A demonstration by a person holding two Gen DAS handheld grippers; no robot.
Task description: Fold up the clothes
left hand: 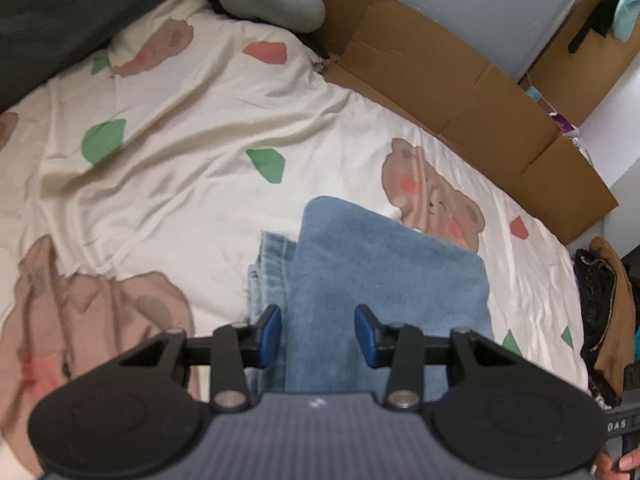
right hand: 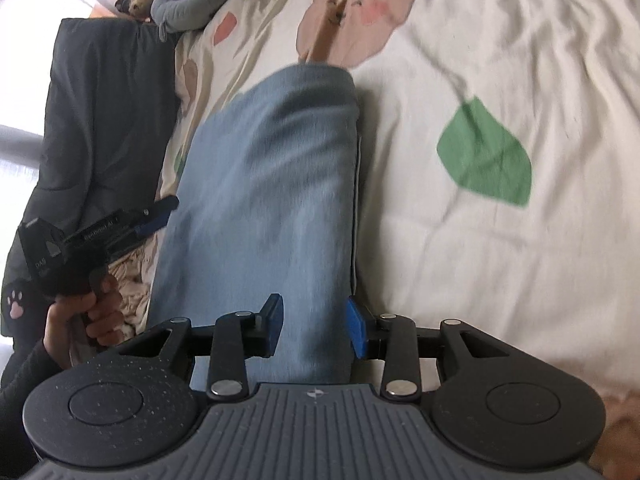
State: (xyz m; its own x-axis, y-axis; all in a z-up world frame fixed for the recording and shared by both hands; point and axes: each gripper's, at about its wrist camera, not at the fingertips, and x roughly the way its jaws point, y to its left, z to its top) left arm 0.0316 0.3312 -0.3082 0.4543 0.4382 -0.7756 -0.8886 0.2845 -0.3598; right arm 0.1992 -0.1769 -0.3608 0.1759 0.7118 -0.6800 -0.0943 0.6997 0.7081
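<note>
A cream bear-print sheet (left hand: 208, 128) covers the bed, cardboard (left hand: 460, 80) along its edge. Folded jeans (left hand: 384, 280) lie on it; left gripper (left hand: 317, 330) and right gripper (right hand: 316, 326) hover open above them.

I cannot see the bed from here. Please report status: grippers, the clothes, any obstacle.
Left gripper open, right gripper open, nothing pinched. Folded light-blue denim jeans flat on cream bear-print bedsheet. No obstacle near them.
</note>
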